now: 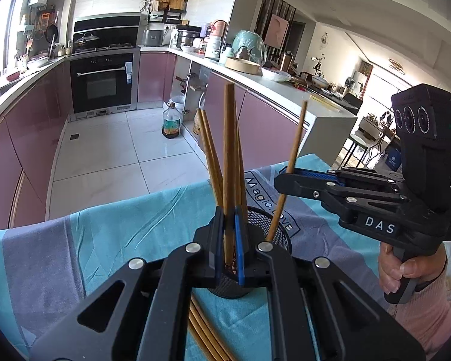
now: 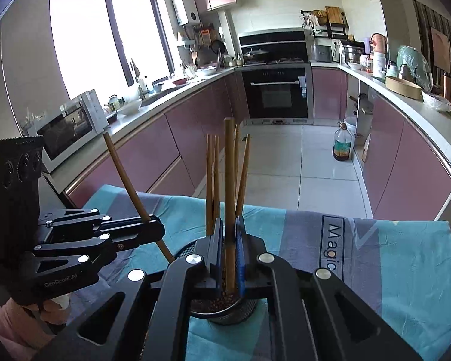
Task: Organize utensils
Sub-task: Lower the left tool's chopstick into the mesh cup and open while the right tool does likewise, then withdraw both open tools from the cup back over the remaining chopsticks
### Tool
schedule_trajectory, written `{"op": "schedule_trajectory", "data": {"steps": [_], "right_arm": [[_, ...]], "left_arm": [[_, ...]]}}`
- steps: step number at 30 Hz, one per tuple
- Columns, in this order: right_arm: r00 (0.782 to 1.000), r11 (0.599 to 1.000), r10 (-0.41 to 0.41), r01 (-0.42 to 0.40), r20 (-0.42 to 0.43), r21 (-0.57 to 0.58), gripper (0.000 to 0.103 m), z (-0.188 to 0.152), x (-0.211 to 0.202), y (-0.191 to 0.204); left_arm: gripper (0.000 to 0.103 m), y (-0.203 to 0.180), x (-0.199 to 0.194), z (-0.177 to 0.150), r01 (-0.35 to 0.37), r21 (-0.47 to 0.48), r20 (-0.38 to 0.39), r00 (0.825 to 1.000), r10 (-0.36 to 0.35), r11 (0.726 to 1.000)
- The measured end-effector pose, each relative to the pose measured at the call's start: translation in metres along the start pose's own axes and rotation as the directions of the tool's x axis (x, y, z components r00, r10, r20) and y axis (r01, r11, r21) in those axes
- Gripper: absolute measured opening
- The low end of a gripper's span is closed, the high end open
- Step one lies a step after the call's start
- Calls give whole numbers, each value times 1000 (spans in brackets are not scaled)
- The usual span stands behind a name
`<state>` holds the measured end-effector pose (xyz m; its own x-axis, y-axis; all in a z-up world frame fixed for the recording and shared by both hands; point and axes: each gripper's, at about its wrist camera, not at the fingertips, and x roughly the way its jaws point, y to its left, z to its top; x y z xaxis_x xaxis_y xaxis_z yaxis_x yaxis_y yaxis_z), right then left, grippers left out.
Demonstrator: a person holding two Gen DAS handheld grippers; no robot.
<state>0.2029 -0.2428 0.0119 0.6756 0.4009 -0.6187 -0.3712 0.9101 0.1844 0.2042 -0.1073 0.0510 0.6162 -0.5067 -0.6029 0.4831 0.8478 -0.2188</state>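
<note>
**Entry: chopsticks into holder, two-handed**

- **Step in hand (judged):** both grippers are lowering one chopstick each into the black mesh holder (image 1: pixel 273 234), which stands on the desk (image 1: pixel 111 228) under a blue-and-grey cloth.
- **Left gripper (image 1: pixel 230 240):** jaws closed on a single upright chopstick (image 1: pixel 228 156), clamped between the blue pads. Its lower end sits over the holder's mouth; whether it has reached the bottom cannot be told.
- **Right gripper (image 2: pixel 230 246):** jaws likewise closed on one chopstick (image 2: pixel 230 186). From the left wrist view this stick leans, top to the right, with its tip dipping inside the holder's near rim.
- **Already in the holder:** several chopsticks (image 1: pixel 209 156) standing and fanned out at the far side, touching one another low down.
- **Still to be sorted:** loose chopsticks (image 1: pixel 201 328) lying on the cloth, near side of the holder, under the left gripper.
- **Next move calls for (judged):** getting each tip well inside the rim before the jaws part, and keeping the two sticks from fouling each other or the standing ones. The holder looks light, so a sideways nudge could tip it. After release, the loose sticks on the cloth remain.
- **Hidden or unclear:**
  - Holder's near wall and base, covered by gripper bodies in both views.
  - Exact count of standing sticks, since they overlap.
  - Loose sticks run out of frame at the bottom, so length and number are unknown.
  - A hand (image 1: pixel 406 273) grips the right handle; the sleeve is cut off at the picture's edge.
  - Dark speckled material inside the holder in the right wrist view is not identifiable.
</note>
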Motion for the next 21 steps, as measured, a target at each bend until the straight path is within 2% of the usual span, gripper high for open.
{"op": "schedule_trajectory", "data": {"steps": [6, 12, 19, 21], "right_arm": [[999, 1000, -18, 19, -41, 24, 9, -3, 18, -4], [999, 998, -6, 7, -32, 55, 10, -9, 21, -9], [1000, 997, 17, -17, 3, 77, 22, -14, 12, -11], [1000, 996, 19, -20, 11, 82, 27, -16, 10, -11]], "left_arm": [[8, 10, 14, -3, -5, -12, -21, 1000, 4, 1000], [9, 15, 20, -3, -5, -12, -20, 1000, 5, 1000], [9, 20, 24, -4, -9, -29, -16, 1000, 8, 1000], [11, 23, 26, -5, -13, -37, -19, 1000, 12, 999]]}}
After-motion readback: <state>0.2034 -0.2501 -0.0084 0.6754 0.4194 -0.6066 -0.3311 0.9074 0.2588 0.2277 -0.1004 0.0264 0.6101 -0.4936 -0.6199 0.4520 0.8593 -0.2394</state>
